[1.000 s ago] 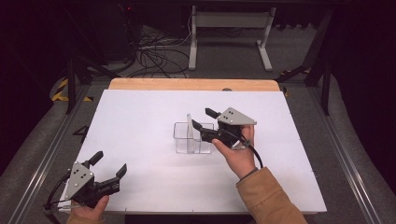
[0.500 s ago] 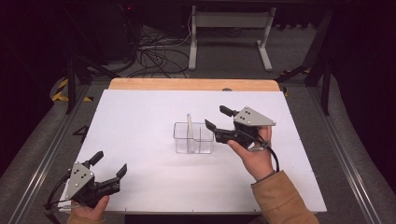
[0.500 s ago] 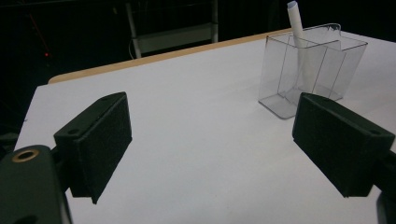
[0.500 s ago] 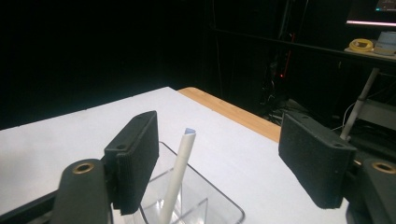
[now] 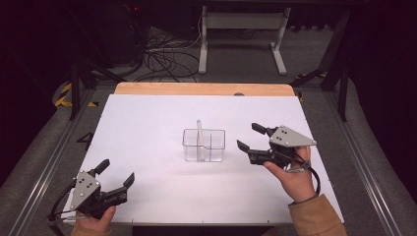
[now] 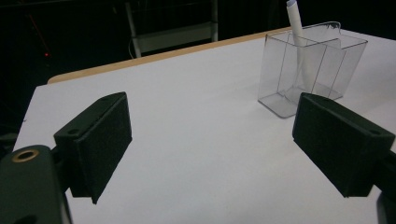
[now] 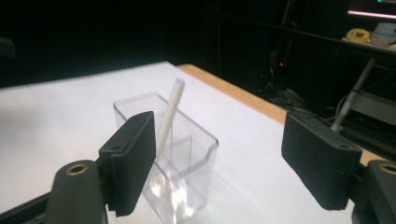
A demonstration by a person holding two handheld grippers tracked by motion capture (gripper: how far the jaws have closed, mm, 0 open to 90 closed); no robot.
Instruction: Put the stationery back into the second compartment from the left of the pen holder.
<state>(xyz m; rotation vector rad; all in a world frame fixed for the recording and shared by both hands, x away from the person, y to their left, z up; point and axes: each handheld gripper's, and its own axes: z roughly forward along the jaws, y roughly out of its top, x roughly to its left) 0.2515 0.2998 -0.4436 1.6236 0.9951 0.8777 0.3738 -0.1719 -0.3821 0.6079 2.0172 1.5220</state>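
Observation:
A clear plastic container (image 5: 204, 145) with an inner divider stands in the middle of the white table. A thin white stick (image 5: 199, 132) leans upright in its left compartment. My right gripper (image 5: 247, 135) hovers just right of the container, pointing at it. It is open; its jaws have just been opening and nothing is between them. In the right gripper view the container (image 7: 187, 154) and the stick (image 7: 170, 112) lie ahead of the right gripper (image 7: 224, 158). My left gripper (image 5: 118, 170) rests open at the front left corner. The left gripper view has the container (image 6: 303, 70) far ahead on the right.
The white table top (image 5: 147, 128) ends in a wooden strip (image 5: 204, 89) at the far side. Beyond it are a metal frame (image 5: 241, 34) and cables on a dark floor. Metal rails run along both sides of the table.
My right gripper has drawn back to the right, away from the container. The white stick now stands free in the container. The left gripper has kept still.

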